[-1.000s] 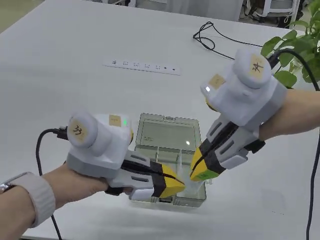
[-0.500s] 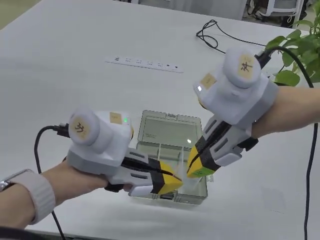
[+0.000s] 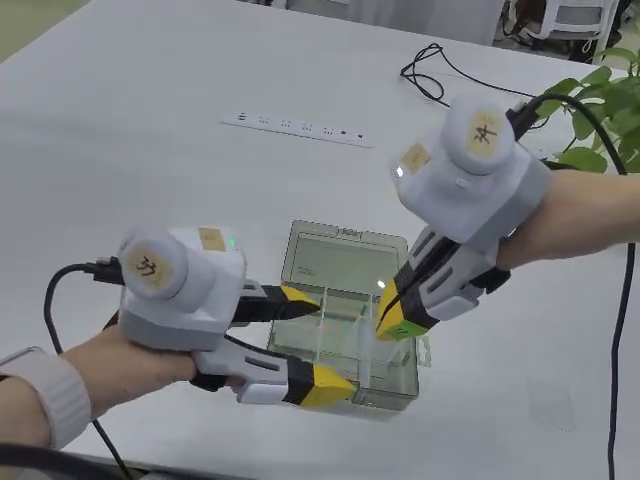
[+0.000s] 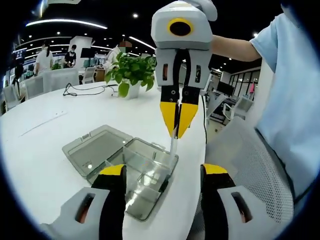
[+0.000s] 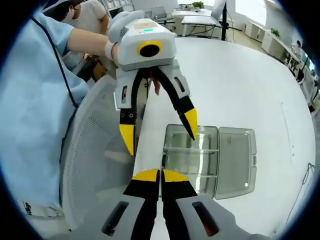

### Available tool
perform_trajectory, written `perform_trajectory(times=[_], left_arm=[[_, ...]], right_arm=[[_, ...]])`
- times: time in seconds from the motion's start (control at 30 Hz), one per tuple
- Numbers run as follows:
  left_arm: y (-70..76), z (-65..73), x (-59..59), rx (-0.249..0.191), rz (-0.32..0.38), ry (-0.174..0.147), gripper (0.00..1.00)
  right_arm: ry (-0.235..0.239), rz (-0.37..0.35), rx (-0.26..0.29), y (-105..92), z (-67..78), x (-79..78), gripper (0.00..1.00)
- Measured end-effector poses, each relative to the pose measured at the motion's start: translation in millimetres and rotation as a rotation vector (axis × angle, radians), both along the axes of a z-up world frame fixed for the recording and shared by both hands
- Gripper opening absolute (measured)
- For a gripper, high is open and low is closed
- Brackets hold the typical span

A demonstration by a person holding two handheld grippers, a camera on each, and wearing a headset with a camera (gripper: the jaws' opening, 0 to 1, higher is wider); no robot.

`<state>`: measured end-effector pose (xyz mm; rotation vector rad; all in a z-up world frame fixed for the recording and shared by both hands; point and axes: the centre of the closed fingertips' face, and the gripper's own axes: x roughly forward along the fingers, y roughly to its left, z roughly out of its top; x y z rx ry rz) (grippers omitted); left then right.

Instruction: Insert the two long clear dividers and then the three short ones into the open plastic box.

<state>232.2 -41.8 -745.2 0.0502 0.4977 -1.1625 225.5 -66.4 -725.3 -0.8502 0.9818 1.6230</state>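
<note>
The clear plastic box (image 3: 385, 385) sits near the table's front edge, its lid (image 3: 340, 262) lying open behind it. Clear dividers stand inside it. My right gripper (image 3: 392, 327) points down over the box's right part, shut on a thin clear divider (image 4: 172, 148) whose lower end reaches into the box (image 4: 145, 172). My left gripper (image 3: 318, 343) is open at the box's left side, one jaw over the box and one at its front wall. In the right gripper view the left gripper (image 5: 159, 127) spreads above the box (image 5: 192, 160), beyond my shut right gripper (image 5: 161, 176).
A white power strip (image 3: 295, 130) lies farther back on the table, a black cable (image 3: 440, 75) beyond it. A green plant (image 3: 600, 105) stands at the far right. The table's front edge is just below the box; a mesh chair (image 5: 95, 165) is beside it.
My left gripper has opened: its yellow tips were together at the box's front and now stand wide apart. The right gripper keeps the divider over the box.
</note>
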Motion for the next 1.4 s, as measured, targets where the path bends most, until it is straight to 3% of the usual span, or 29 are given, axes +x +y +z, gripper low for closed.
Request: perform_trajectory(times=[0.27,0.4,0.57,0.77,1.4], left_arm=[[22.5,-5.7,9.2,0.029,0.095,-0.017,0.86],[34.6,-4.3,16.1,0.027,0.168,-0.022,1.00],[47.9,-3.6,20.0,0.025,0.211,-0.020,1.00],[55.9,-7.3,20.6,0.036,0.229,-0.015,1.00],[54.6,-13.5,14.3,0.027,0.229,0.014,1.00]], right_arm=[[-0.031,-0.045,0.004,4.8,-3.2,14.4,0.02],[-0.073,-0.081,0.025,9.5,-3.0,27.8,0.02],[-0.101,-0.107,0.025,10.4,-6.2,39.9,0.02],[-0.091,-0.108,0.010,10.4,-18.0,42.7,0.02],[-0.074,-0.100,-0.020,10.5,-41.6,45.6,0.02]])
